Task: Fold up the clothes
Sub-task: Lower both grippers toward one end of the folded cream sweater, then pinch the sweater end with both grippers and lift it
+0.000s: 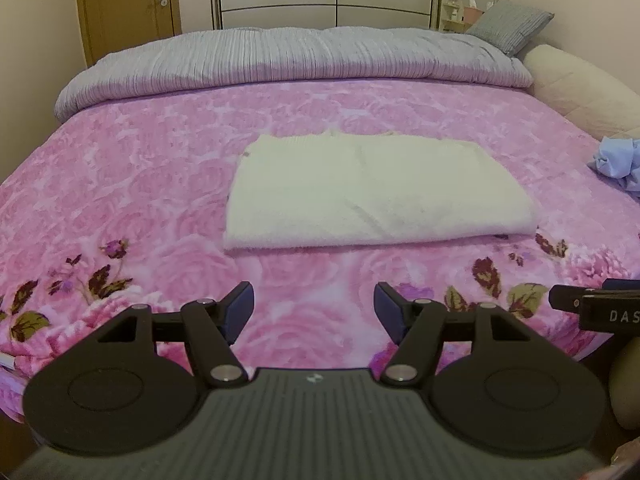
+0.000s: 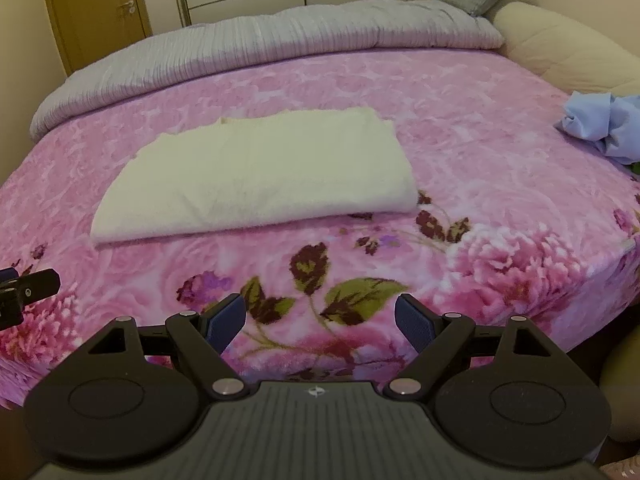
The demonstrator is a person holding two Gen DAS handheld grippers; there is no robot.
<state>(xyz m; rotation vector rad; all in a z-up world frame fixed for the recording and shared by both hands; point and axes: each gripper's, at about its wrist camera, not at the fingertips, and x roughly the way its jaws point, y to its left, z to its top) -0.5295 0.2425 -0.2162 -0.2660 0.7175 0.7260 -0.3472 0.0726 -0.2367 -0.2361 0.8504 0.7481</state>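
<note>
Cream folded garment [image 1: 376, 192] lies crosswise ahead of my left claw [image 1: 314, 312] and ahead-left of my right claw [image 2: 320, 320]; both gape empty.

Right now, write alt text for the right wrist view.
A folded cream garment lies flat on a pink floral bed, ahead of the open, empty right hand-held gripper. A crumpled blue garment sits at the bed's far right edge; the left hand-held gripper shows at left.
</note>
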